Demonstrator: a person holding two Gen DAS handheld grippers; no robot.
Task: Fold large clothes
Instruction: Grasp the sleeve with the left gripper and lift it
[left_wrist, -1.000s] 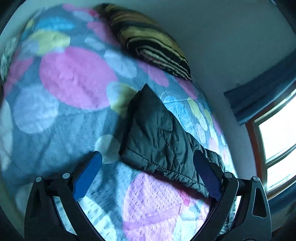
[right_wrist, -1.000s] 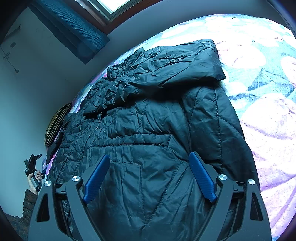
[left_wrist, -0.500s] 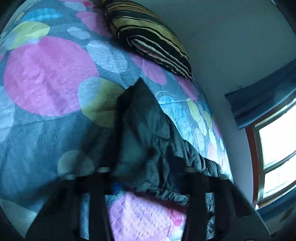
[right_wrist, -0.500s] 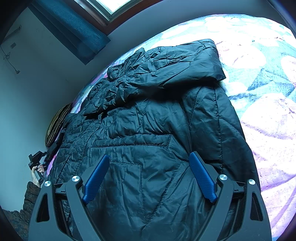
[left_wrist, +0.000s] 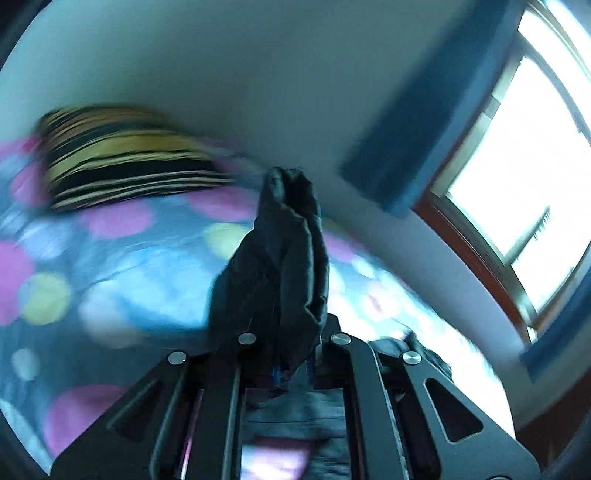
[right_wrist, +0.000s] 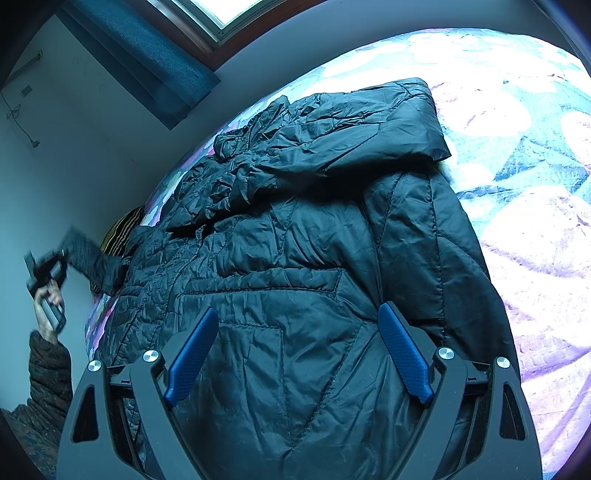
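Your left claw (left_wrist: 291, 354) is clamped tight on a bunched fold of the black padded jacket (right_wrist: 295, 258); in the left wrist view the gripped sleeve (left_wrist: 280, 266) stands up from between its closed fingers and extends straight ahead of the claw, clear of the bed (left_wrist: 129, 266). That view is motion-blurred, so finer detail of the grip cannot be read. Beyond the sleeve and to the left of the claw lies a striped pillow (left_wrist: 125, 162) against the wall; to the right of the claw are a blue curtain (left_wrist: 417, 147) and a bright window (left_wrist: 517, 184). Your right claw (right_wrist: 299, 354) is spread wide and holds nothing; both blue pads (right_wrist: 404, 354) are apart, hovering just above the lower body of the jacket, with the fabric visible between them. The jacket lies spread on the patterned bedspread (right_wrist: 535, 221), its hood (right_wrist: 369, 122) folded flat at the far end ahead of the right claw, and a crumpled sleeve lying across the chest to the left of the hood. Far to the left of the right claw, your left hand (right_wrist: 50, 299) grips the other claw's handle, with the lifted sleeve end (right_wrist: 88, 258) raised off the bed beside the jacket's edge.
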